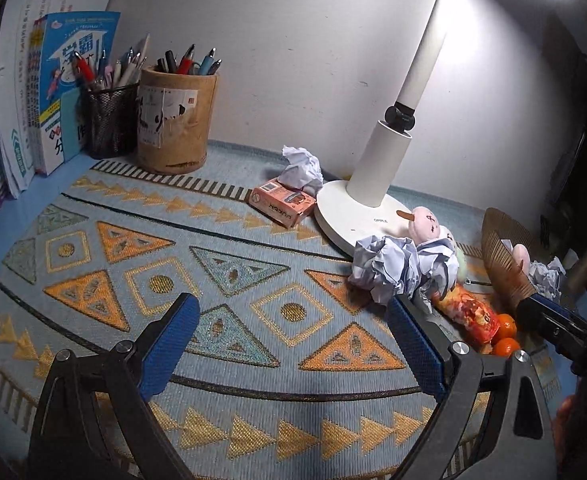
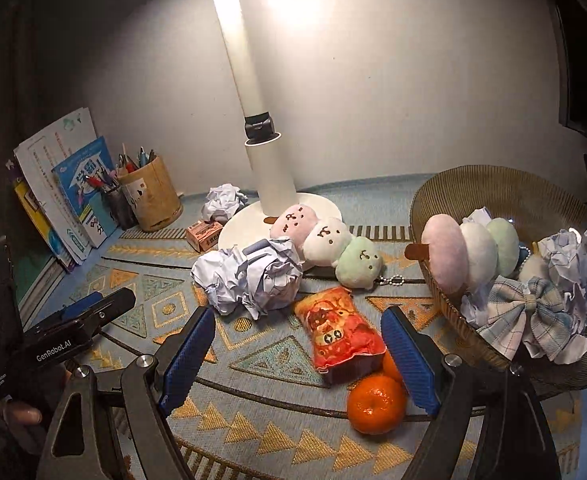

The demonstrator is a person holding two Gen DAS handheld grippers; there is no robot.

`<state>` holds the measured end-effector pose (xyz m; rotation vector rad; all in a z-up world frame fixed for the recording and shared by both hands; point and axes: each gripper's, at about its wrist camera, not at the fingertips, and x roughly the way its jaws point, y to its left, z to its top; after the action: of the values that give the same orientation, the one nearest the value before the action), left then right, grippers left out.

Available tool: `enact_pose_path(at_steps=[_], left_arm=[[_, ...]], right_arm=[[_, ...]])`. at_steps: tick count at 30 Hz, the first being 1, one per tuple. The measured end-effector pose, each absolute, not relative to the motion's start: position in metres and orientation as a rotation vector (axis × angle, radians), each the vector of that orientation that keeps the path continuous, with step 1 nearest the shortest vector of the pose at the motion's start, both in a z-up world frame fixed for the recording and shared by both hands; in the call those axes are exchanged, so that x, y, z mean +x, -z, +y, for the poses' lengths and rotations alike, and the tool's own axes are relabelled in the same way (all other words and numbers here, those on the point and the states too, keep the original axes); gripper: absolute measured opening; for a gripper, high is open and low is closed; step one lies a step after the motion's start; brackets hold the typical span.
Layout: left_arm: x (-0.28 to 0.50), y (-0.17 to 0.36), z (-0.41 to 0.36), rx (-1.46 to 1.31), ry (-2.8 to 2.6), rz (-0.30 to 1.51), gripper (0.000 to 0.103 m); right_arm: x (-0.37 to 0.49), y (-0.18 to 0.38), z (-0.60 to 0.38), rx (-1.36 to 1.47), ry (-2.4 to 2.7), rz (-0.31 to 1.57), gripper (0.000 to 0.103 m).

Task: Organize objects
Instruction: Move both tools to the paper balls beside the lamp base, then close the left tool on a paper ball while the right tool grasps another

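Both grippers, left (image 1: 293, 344) and right (image 2: 299, 354), released and empty. Snack packet (image 2: 339, 332) at frame centre on the desk (image 2: 253, 396), leaning on tangerine (image 2: 375, 404). Risk: could roll the fruit away, or crush the packet.

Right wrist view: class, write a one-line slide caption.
Open right gripper above a red snack packet and mandarin, basket alongside.

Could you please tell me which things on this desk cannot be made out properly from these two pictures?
- Second orange, right wrist view: mostly hidden behind the snack bag and a gripper finger.
- Basket, left wrist view: partly blocked by the right gripper; contents barely show.
- Lamp head, right wrist view: cut off by the top edge.
- Book titles: too small to read.
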<state>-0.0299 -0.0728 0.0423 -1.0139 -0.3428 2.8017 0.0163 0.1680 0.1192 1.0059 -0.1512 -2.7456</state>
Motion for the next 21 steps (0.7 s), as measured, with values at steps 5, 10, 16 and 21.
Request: enact_pose_path(at_steps=[5,10,16,21], left_arm=[[-0.043,-0.049,-0.049,-1.024,-2.673,-0.184,0.094],[-0.076,-0.047,-0.033,-1.062,-2.528,-0.126,0.094],[-0.103,-0.035,-0.016,-1.097,-2.448,-0.128,0.087],[-0.111,-0.026,-0.005,-1.143,-2.437,-0.111,0.078]], right_arm=[[-0.012,-0.115,0.154,1.063,2.695,-0.139,0.082],[-0.042,-0.117,0.146,1.097,2.659,-0.165,0.082],[-0.069,-0.109,0.134,1.178,2.607,-0.16,0.078],[-0.082,-0.095,0.136,1.246,2.582,-0.217,0.074]])
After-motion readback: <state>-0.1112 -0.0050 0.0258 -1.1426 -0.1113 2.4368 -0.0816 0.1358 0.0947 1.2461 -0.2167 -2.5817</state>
